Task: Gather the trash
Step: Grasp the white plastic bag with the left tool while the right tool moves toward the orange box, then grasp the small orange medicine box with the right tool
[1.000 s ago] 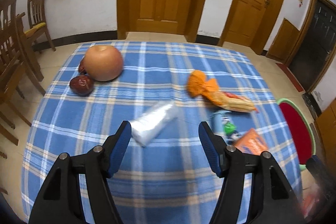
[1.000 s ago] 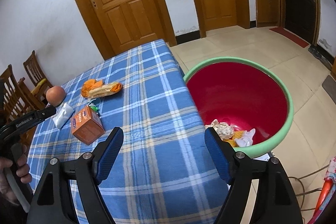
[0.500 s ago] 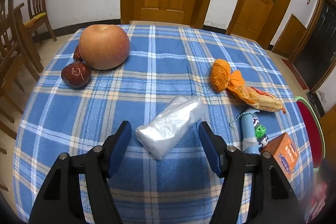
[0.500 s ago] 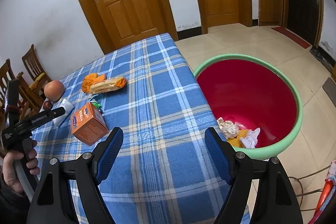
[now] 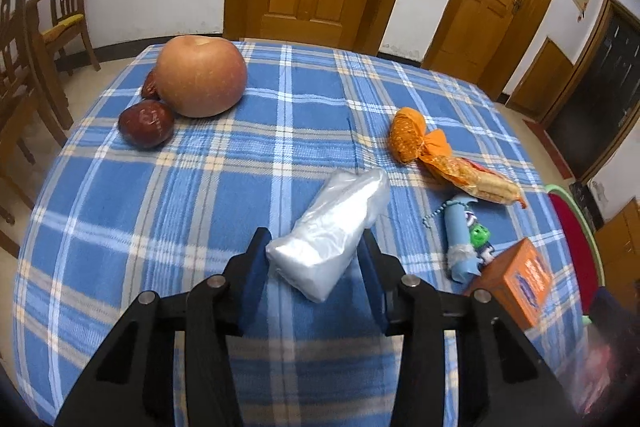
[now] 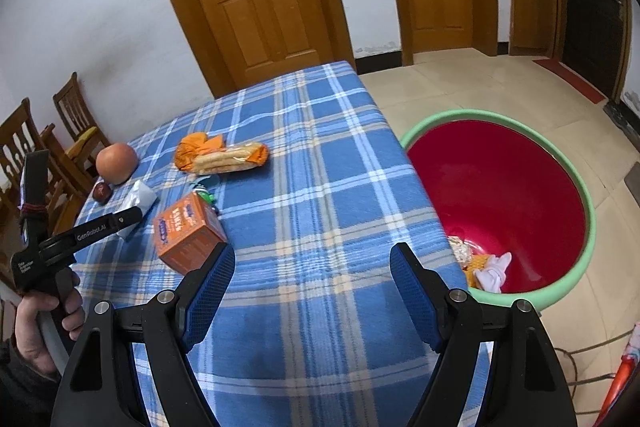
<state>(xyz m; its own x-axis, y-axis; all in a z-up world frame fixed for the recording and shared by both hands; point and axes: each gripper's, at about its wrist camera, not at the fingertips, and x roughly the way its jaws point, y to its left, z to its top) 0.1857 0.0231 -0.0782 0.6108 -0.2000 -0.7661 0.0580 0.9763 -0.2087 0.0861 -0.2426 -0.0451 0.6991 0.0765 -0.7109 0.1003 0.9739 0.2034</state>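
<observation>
Progress: a few scraps lie in the red basin (image 6: 500,187), but most trash is not yet collected. My left gripper (image 5: 314,253) has its jaws closed onto the clear plastic bag (image 5: 336,227) on the surface; my right gripper (image 6: 312,275) hangs with jaws wide apart, empty. Snack wrapper (image 5: 452,163) and orange box (image 5: 516,279) are left.
</observation>
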